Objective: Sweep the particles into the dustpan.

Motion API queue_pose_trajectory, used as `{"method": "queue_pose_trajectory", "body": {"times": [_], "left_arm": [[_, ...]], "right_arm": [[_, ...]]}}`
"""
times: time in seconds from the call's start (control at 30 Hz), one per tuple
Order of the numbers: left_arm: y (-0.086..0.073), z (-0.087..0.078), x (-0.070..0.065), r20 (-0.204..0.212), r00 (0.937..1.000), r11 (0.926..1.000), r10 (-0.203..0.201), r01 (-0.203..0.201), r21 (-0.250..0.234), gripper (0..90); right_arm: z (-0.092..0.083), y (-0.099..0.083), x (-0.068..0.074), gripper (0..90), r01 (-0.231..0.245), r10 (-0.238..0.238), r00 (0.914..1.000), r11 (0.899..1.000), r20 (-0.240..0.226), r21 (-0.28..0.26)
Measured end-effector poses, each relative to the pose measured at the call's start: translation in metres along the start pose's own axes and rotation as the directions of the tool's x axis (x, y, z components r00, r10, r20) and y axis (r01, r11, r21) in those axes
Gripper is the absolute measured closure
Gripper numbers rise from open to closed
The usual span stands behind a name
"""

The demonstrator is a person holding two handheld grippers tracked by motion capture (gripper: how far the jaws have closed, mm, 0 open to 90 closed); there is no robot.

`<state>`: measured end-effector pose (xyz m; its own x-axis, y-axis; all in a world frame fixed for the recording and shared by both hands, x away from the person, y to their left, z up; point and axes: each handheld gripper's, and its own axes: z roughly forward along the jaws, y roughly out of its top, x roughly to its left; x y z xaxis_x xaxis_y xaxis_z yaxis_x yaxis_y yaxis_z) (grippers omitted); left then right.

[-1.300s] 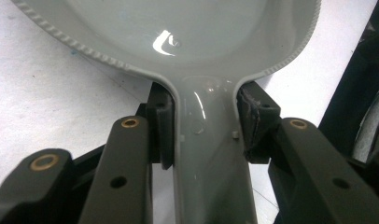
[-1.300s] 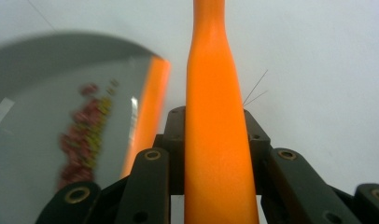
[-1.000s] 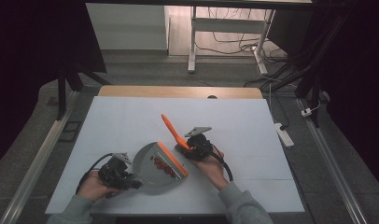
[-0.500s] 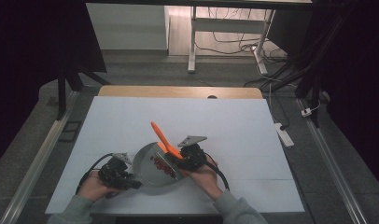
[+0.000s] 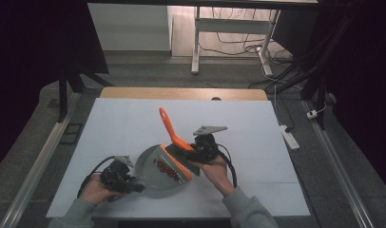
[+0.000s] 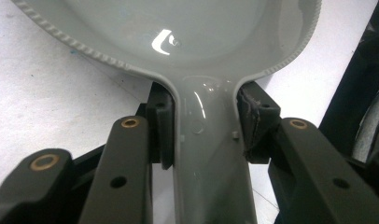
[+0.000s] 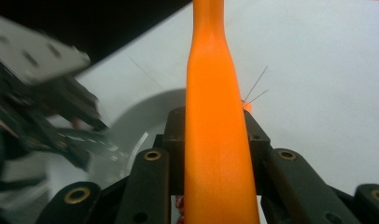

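White-topped table on a grey floor, dark surroundings. At left, the left gripper was clamped on the handle of a grey dustpan lying near the front edge; red bits sat in the pan. At right, the right gripper was clamped on an orange brush, its handle slanting up-left, its bristles at the pan's mouth.

On the white table, the left gripper holds a grey dustpan by its handle — the right gripper grips an orange brush, bristles at the pan's mouth
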<state>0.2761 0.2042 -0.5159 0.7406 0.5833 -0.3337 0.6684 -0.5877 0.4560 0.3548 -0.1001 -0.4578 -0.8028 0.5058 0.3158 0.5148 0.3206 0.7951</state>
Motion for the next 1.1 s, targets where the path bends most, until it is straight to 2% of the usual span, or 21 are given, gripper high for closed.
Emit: {"method": "queue_pose_trajectory", "body": {"times": [0.13, 0.23, 0.3, 0.37, 0.5, 0.63, 0.7, 0.73, 0.8, 0.93, 0.97, 1.0, 1.07, 1.1], "left_arm": [[0.0, 0.0, 0.0, 0.002, 1.0, 1.0, -0.001, 0.001, 0.0, 61.7], [0.0, 0.0, 0.0, 0.003, 1.0, 1.0, -0.002, 0.002, 0.001, 61.7], [0.0, 0.0, 0.0, 0.002, 1.0, 1.0, -0.001, 0.001, 0.001, 61.7], [0.0, 0.0, 0.0, 0.001, 1.0, 1.0, -0.001, 0.001, 0.001, 61.7], [0.0, 0.0, 0.0, -0.001, 1.0, 1.0, -0.001, 0.001, 0.001, 61.7], [0.0, 0.0, 0.0, 0.001, 1.0, 1.0, -0.001, 0.001, 0.0, 61.7], [0.0, 0.0, 0.0, 0.001, 1.0, 1.0, -0.001, 0.001, 0.0, 61.7], [0.0, 0.0, 0.0, 0.001, 1.0, 1.0, -0.001, 0.001, 0.0, 61.7], [0.0, 0.0, 0.0, -0.001, 1.0, 1.0, -0.001, 0.001, 0.0, 61.7], [0.0, 0.0, 0.0, -0.001, 1.0, 1.0, -0.001, 0.001, 0.0, 61.7], [0.0, 0.0, -0.001, -0.001, 1.0, 1.0, -0.004, 0.004, -0.004, 61.7], [0.0, 0.0, -0.001, -0.001, 1.0, 1.0, -0.006, 0.006, -0.006, 61.7], [0.0, 0.0, -0.001, -0.001, 1.0, 1.0, -0.005, 0.005, -0.006, 61.7], [0.0, 0.0, -0.001, -0.001, 1.0, 1.0, -0.004, 0.004, -0.006, 61.7]], "right_arm": [[-0.009, 0.002, -0.013, 70.8, -0.044, 0.044, 0.999, 0.999, -0.014, -0.026], [-0.012, 0.001, -0.024, 70.8, -0.063, 0.063, 0.998, 0.998, 0.011, -0.028], [-0.012, 0.0, -0.03, 70.8, -0.064, 0.065, 0.9968, 0.998, 0.047, -0.024], [-0.009, -0.002, -0.035, 70.9, -0.049, 0.049, 0.9933, 0.999, 0.105, -0.006], [0.005, -0.009, -0.043, 70.9, -0.004, -0.01, 0.9788, 0.998, 0.205, 0.064], [0.025, -0.015, -0.047, 70.9, 0.019, -0.051, 0.9668, 0.992, 0.25, 0.127], [0.034, -0.018, -0.043, 70.9, 0.031, -0.065, 0.9663, 0.99, 0.249, 0.136], [0.037, -0.019, -0.04, 70.9, 0.036, -0.066, 0.968, 0.992, 0.242, 0.124], [0.043, -0.021, -0.03, 70.9, 0.058, -0.086, 0.9665, 0.991, 0.242, 0.119], [0.055, -0.025, -0.009, 70.9, 0.08, -0.1, 0.9795, 0.99, 0.175, 0.116], [0.055, -0.026, -0.003, 70.9, 0.1, -0.12, 0.9765, 0.988, 0.179, 0.114], [0.055, -0.025, 0.0, 70.9, 0.11, -0.126, 0.9779, 0.988, 0.167, 0.104], [0.052, -0.022, 0.003, 70.9, 0.078, -0.087, 0.9881, 0.994, 0.127, 0.075], [0.05, -0.021, 0.004, 70.9, 0.078, -0.086, 0.9886, 0.995, 0.124, 0.067]]}}
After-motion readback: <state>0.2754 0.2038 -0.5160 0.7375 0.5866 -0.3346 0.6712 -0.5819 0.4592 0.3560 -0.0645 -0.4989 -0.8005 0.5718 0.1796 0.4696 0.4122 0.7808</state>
